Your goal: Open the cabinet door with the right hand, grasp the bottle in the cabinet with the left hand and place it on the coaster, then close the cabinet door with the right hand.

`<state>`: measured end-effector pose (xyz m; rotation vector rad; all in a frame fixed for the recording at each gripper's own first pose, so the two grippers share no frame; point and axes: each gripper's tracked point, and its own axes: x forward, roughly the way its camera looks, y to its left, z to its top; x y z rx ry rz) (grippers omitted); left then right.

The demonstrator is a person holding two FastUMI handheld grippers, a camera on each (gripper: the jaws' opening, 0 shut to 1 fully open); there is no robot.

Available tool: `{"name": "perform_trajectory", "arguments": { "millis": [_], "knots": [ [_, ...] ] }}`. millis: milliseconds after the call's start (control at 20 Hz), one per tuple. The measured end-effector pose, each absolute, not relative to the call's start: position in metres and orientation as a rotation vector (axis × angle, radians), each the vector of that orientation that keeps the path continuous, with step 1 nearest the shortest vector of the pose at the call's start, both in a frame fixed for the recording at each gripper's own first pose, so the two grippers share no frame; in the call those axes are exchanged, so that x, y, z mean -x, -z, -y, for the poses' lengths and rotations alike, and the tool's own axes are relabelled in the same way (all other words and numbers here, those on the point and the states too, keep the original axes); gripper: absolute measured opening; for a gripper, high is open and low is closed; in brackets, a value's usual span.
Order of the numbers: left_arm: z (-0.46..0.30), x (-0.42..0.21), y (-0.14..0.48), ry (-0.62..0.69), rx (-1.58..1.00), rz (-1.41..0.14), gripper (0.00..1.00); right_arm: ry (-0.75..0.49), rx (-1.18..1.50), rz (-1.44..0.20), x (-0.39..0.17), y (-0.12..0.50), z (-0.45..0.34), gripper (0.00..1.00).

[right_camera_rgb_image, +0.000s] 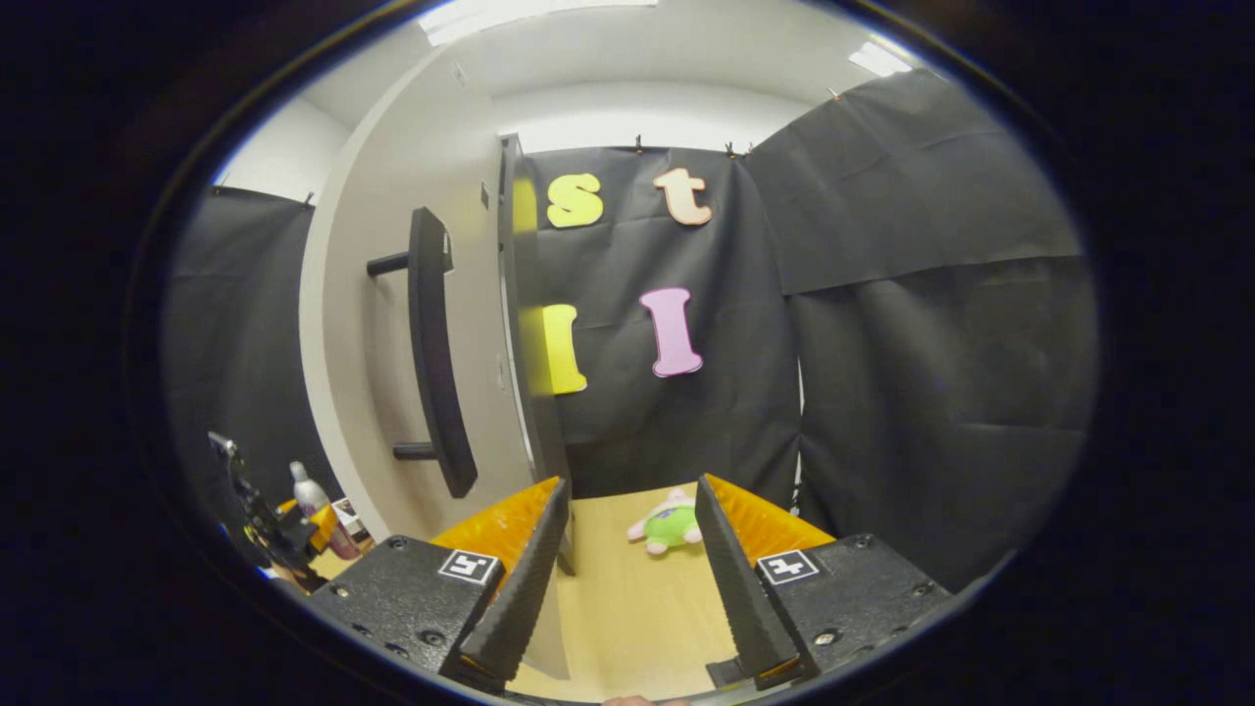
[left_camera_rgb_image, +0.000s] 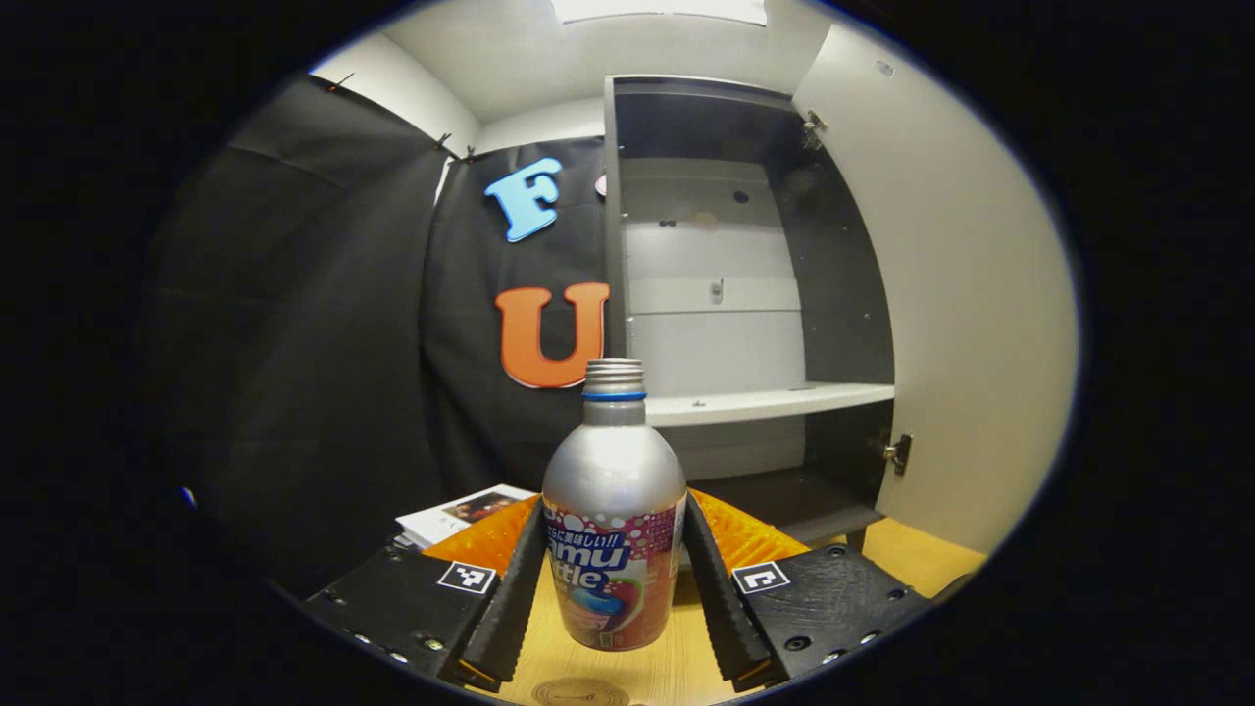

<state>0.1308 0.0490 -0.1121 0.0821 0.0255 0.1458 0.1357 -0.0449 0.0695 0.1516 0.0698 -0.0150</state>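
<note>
A silver bottle [left_camera_rgb_image: 615, 471] with a pink and blue label stands upright between my left gripper's [left_camera_rgb_image: 615, 505] fingers, which press on both its sides. It hangs just above the wooden table, and a round coaster [left_camera_rgb_image: 580, 693] lies below it at the near edge. Behind it the cabinet [left_camera_rgb_image: 716, 294] stands open, with its white door [left_camera_rgb_image: 971, 324] swung out to the right. In the right gripper view my right gripper [right_camera_rgb_image: 631, 485] is open and holds nothing. The door [right_camera_rgb_image: 382, 324] with its black handle [right_camera_rgb_image: 431, 353] is just to its left. Far left there, the bottle [right_camera_rgb_image: 312, 500] shows in the left gripper [right_camera_rgb_image: 265, 525].
A white shelf [left_camera_rgb_image: 775, 400] crosses the cabinet's inside. A booklet [left_camera_rgb_image: 461, 512] lies on the table left of the bottle. A small green and pink plush toy [right_camera_rgb_image: 669, 525] sits on the table [right_camera_rgb_image: 627, 608] ahead of my right gripper. Black cloth walls surround the booth.
</note>
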Motion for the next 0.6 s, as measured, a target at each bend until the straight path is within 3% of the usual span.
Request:
{"name": "perform_trajectory", "arguments": {
  "millis": [600],
  "knots": [
    [-0.082, -0.085, 0.234, -0.284, -0.056, -0.13, 0.72, 0.022, -0.114, -0.106, -0.128, -0.081, 0.034, 0.82]
  ]
}}
